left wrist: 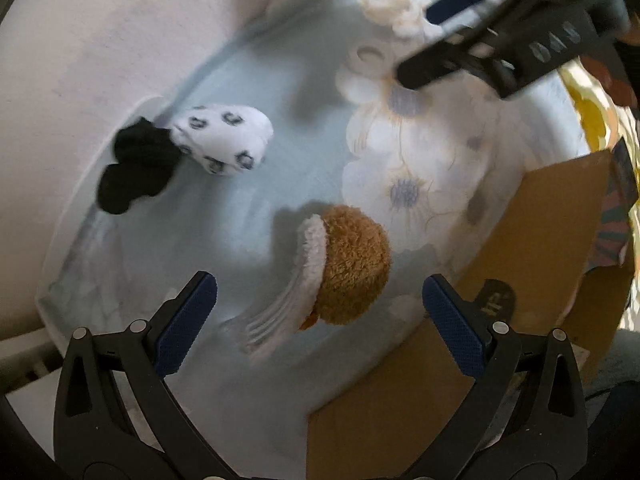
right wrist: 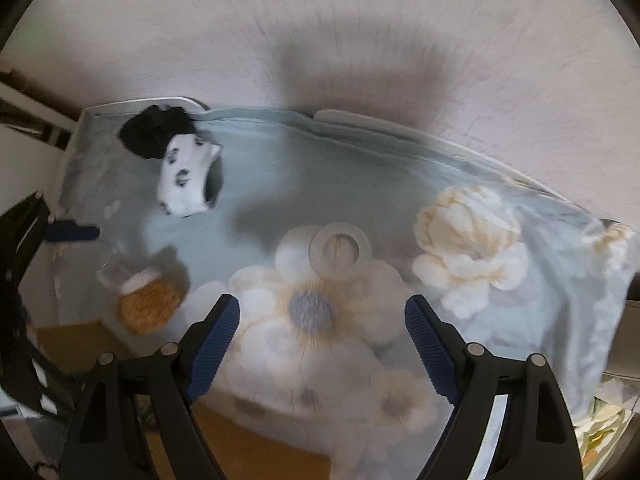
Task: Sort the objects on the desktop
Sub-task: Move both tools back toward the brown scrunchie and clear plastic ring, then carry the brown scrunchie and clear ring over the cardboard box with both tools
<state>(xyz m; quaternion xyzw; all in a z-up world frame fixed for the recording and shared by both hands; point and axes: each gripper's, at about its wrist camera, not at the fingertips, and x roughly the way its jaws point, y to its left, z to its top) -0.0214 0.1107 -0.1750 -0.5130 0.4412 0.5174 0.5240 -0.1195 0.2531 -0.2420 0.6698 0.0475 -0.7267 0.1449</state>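
Observation:
A brown fluffy sock with a white cuff (left wrist: pixel 344 264) lies on the flowered cloth between the fingers of my open left gripper (left wrist: pixel 318 312), just ahead of them. It also shows in the right wrist view (right wrist: pixel 146 300) at the left. A white spotted sock (left wrist: pixel 224 138) and a black sock (left wrist: pixel 136 164) lie together at the far corner, also visible in the right wrist view as white (right wrist: pixel 184 176) and black (right wrist: pixel 154 132). A white tape ring (right wrist: pixel 340 252) lies ahead of my open, empty right gripper (right wrist: pixel 322 336). The right gripper also shows in the left wrist view (left wrist: pixel 440 36).
A light blue flowered cloth (right wrist: pixel 460 184) covers the table. A brown cardboard box (left wrist: pixel 500 280) stands at the table's near edge, and it shows in the right wrist view (right wrist: pixel 256 440). A plain wall (right wrist: pixel 320 20) rises behind the table.

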